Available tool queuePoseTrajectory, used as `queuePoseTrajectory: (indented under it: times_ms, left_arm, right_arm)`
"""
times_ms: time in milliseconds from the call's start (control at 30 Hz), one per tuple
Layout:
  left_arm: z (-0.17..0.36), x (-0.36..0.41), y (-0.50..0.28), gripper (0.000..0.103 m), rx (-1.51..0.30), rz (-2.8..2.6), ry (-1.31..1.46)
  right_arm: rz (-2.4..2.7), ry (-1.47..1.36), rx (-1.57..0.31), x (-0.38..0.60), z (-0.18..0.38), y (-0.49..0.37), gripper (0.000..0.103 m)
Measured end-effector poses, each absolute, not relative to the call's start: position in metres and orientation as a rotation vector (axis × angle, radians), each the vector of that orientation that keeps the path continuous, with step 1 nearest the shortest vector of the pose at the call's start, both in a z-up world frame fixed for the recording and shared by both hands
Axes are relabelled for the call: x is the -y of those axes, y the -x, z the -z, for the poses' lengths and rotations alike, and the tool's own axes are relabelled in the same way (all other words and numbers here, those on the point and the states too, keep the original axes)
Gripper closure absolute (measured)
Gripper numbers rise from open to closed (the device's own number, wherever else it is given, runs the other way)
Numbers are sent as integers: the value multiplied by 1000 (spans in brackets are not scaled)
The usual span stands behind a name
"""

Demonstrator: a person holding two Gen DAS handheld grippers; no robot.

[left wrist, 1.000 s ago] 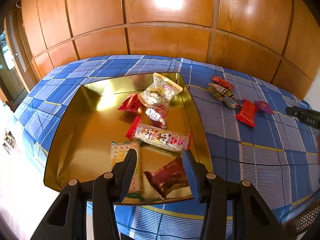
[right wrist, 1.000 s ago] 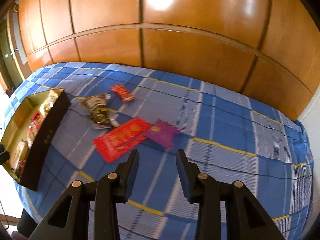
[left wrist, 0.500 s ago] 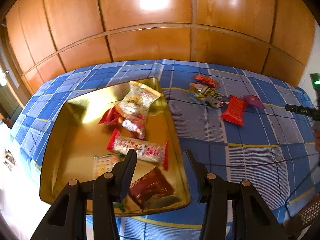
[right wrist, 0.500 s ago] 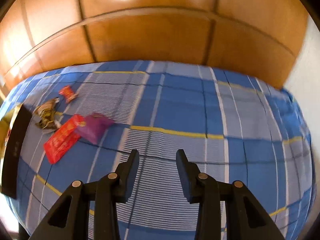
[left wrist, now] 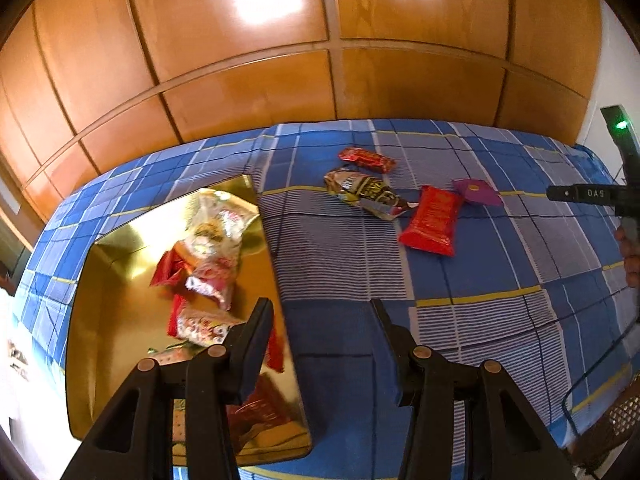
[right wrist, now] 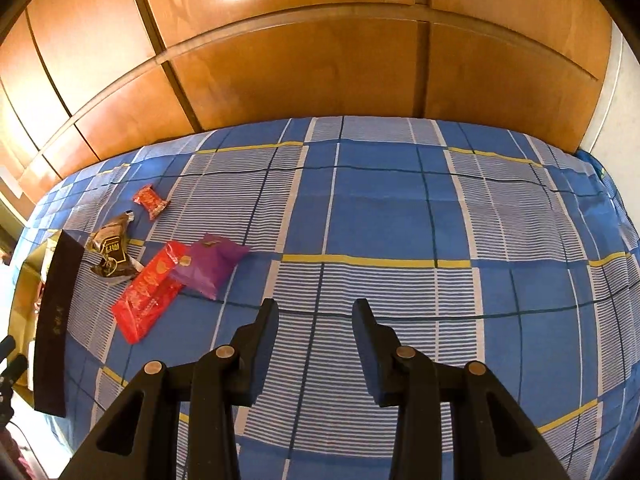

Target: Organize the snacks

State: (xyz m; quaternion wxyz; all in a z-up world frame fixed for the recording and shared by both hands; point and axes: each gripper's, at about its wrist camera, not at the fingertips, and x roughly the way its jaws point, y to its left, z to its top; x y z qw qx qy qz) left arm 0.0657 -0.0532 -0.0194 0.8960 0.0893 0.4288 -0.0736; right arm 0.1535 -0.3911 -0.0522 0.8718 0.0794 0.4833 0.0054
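L gripper [left wrist: 322,320]: jaws apart, empty, over gold tray [left wrist: 120,320] edge | R gripper [right wrist: 316,320]: jaws apart, empty | loose snacks: red pack [right wrist: 150,292], purple pouch [right wrist: 212,264] ahead-left of R

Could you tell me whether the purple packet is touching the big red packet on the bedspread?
Touching. In the right wrist view the purple packet overlaps the edge of the big red packet, with no bedspread showing between them.
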Motion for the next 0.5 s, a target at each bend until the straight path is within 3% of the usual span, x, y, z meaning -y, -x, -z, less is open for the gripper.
queuePoseTrajectory:
  times_ms: [500]
  left_arm:
    - [34,92,-97,54,-941,237,-207]
  right_arm:
    - [-44,-188,-1005,387,47,-152,65]
